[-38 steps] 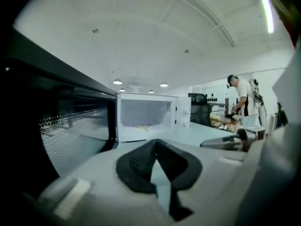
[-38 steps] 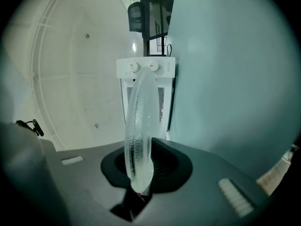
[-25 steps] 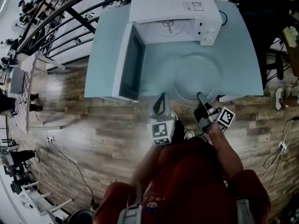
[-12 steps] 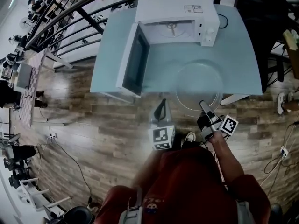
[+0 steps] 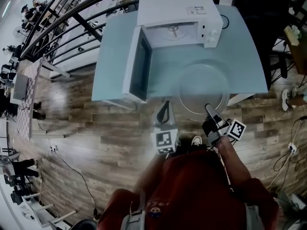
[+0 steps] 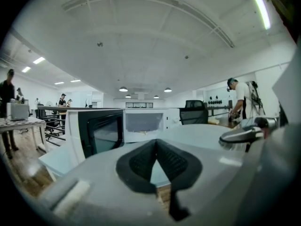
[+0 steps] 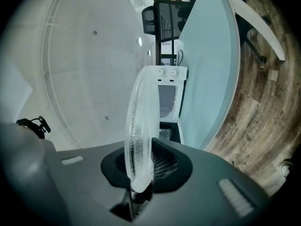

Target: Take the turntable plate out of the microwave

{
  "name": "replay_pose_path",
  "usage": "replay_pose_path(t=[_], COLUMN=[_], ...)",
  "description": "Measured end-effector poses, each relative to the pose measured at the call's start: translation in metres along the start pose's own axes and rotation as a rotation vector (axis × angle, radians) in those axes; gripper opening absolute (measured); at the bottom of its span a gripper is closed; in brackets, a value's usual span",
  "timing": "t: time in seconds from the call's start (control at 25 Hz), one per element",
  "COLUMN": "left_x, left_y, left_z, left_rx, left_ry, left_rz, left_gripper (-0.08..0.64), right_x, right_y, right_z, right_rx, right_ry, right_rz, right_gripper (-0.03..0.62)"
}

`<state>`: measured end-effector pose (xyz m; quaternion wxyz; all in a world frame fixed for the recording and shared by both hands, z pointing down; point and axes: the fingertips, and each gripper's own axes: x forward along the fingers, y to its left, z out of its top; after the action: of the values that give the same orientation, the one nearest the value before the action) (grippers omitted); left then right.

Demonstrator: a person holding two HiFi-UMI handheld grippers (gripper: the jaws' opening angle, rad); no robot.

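Turntable plate [image 5: 204,87]: clear glass, out of the microwave, lying flat over the near part of the desk [image 5: 249,56], its near rim reaching past the desk's front edge.
Right hand-held gripper [image 5: 209,110]: closed on the plate's near rim; its own view shows the glass edge-on, pinched between the dark pads [image 7: 162,166].
Left hand-held gripper [image 5: 164,107]: jaws together at the tips with nothing between them, hanging just off the desk's front edge, left of the plate and apart from it.
Microwave [image 5: 177,13]: white, at the back of the desk, its cavity bare with the centre hub showing.
Door [image 5: 139,71]: swung wide open to the left, dark window facing the plate.
Floor [image 5: 86,143]: wood planks in front of the desk.
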<state>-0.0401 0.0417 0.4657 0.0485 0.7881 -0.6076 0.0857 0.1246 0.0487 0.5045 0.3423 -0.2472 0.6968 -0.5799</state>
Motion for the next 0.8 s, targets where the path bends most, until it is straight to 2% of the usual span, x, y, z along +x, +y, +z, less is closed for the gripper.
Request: replay_pose_path(t=[0.52, 0.8], left_x=[-0.010, -0.017], left_y=[0.019, 0.023], left_z=[0.024, 0.030], left_rx=[0.009, 0.048], left_ry=[-0.052, -0.087], left_rz=[-0.009, -0.009], left_gripper=[0.000, 0.000], right_x=[0.018, 0.027], right_y=[0.042, 0.059], right_z=[-0.005, -0.010], right_rx=[-0.009, -0.009], right_ry=[-0.036, -0.036], right_rz=[0.073, 0.102], right_gripper=[0.034, 0.034])
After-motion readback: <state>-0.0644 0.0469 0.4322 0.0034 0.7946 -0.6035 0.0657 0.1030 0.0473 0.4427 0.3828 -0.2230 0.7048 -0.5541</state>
